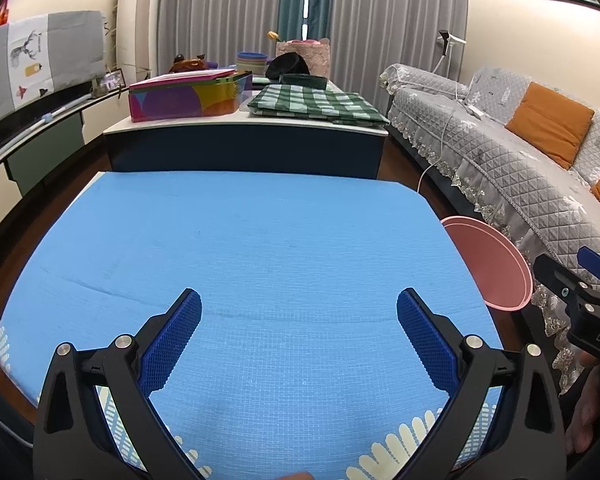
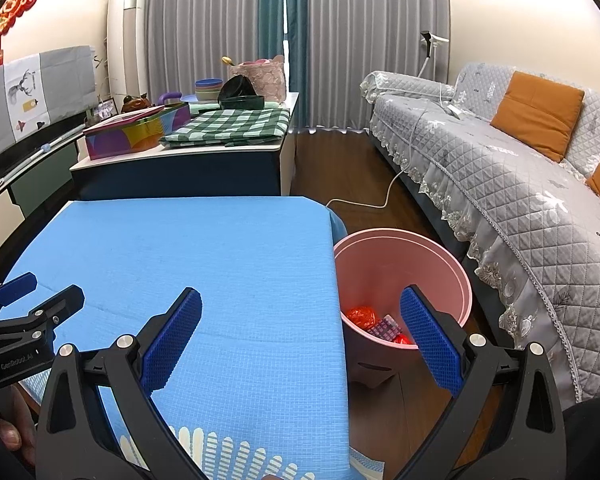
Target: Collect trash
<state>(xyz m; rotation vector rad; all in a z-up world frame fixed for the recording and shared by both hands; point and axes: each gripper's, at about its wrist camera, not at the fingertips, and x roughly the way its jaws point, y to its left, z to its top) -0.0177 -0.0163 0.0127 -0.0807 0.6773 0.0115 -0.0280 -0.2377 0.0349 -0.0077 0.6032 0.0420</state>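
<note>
Blue mat (image 1: 260,240), pink bin (image 2: 440,256), green-checked cloth (image 2: 236,124)

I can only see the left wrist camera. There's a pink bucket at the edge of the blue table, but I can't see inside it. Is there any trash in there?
Observer: Yes. The right wrist view looks down into the pink bin, and a crumpled red wrapper lies at the bottom.
Operator: Is that the only thing?
Observer: No, a small purple checked packet lies beside it, and another red piece shows next to that.
Operator: Is the other gripper holding something?
Observer: No. The right gripper is open with nothing between its fingers, half over the blue mat and half over the bin.
</note>
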